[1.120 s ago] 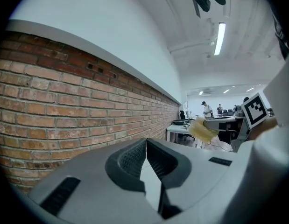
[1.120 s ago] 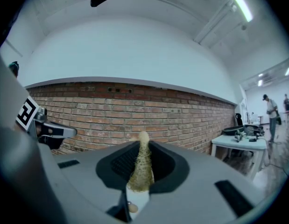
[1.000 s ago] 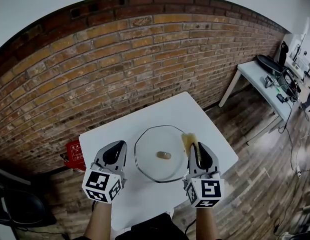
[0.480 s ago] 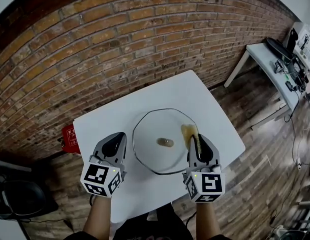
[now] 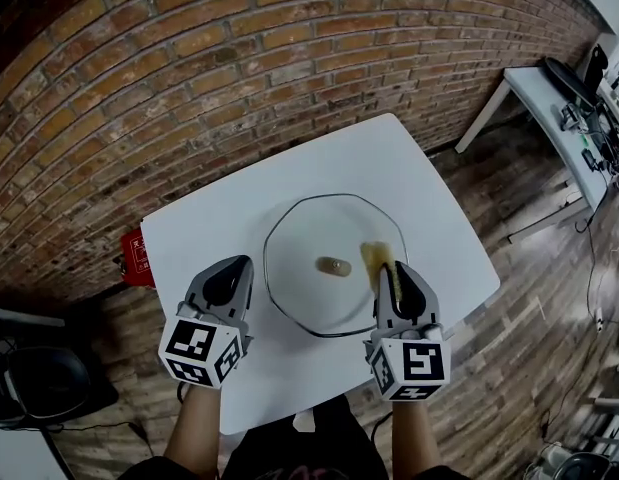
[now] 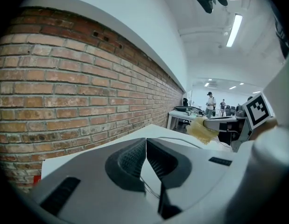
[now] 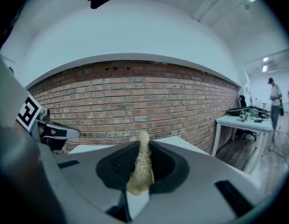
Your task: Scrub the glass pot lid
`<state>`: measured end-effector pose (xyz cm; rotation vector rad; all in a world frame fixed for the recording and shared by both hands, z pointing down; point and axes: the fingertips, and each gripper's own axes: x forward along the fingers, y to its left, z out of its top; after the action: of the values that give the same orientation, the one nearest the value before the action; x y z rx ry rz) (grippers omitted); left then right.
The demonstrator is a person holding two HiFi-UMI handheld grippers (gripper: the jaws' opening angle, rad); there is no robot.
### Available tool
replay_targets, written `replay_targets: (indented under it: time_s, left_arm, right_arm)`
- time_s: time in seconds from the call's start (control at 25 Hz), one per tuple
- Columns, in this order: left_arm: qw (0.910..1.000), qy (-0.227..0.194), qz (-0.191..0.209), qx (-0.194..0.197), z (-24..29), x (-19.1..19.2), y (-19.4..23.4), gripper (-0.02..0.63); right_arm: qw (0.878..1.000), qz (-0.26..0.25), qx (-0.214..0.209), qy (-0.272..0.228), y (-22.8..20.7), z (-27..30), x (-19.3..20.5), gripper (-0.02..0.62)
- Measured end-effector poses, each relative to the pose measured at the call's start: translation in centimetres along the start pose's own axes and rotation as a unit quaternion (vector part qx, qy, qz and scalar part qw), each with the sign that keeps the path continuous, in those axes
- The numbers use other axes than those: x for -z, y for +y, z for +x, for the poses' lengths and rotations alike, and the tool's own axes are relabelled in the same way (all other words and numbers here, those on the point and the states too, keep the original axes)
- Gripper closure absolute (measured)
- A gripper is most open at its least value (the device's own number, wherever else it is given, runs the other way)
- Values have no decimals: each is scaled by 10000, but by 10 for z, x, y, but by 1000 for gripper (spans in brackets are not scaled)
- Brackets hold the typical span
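A round glass pot lid (image 5: pixel 319 238) with a small brown knob (image 5: pixel 333 266) lies flat on the white table (image 5: pixel 229 218). My right gripper (image 5: pixel 391 274) is shut on a yellow scrubbing sponge (image 5: pixel 378 259), (image 7: pixel 141 167) that hangs over the lid's right part. In the right gripper view the sponge stands pinched between the jaws. My left gripper (image 5: pixel 229 280), (image 6: pixel 146 158) is shut with nothing in it, held just left of the lid's rim. The left gripper view also shows the sponge (image 6: pixel 200 129) in the other gripper.
A brick wall (image 5: pixel 209 78) runs behind the table. A red box (image 5: pixel 139 256) lies on the floor at the table's left edge. A second white table (image 5: pixel 579 118) with gear on it stands at the far right. The floor is wooden.
The view has tilted further down, so table and lid sit more central. Both grippers keep their places beside the lid, the sponge still held over its right side.
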<state>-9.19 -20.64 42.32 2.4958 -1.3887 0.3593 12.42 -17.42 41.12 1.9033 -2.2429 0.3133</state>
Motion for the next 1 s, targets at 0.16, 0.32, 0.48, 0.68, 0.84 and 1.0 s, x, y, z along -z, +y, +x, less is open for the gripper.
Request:
replay_targets:
  time_s: [0.16,0.32,0.48,0.68,0.84,1.0]
  left_arm:
    - [9999,129,-51,-2,3,14,0,594]
    - [9997,251,-74,21,7,29,0,594]
    - [9993,351,-143,28,11,42,2,594]
    - [9985,500,-235,55,16,63,-1,594]
    - [9977,612,-291,39,20,77,-1,594]
    - [9968,696,-400,21,25,85,0,594]
  right_arm:
    - [9999,9,-24,129,-1,3,13,537]
    - [9997,21,-44,252,0,7,26,537]
    - [9993,32,-75,352,3,12,38,538]
    - [9987,32,-126,502,3,14,56,537]
    - [9982,36,-125,590,-1,16,67,537]
    - [9980,9,-131,623,-4,18,72,537]
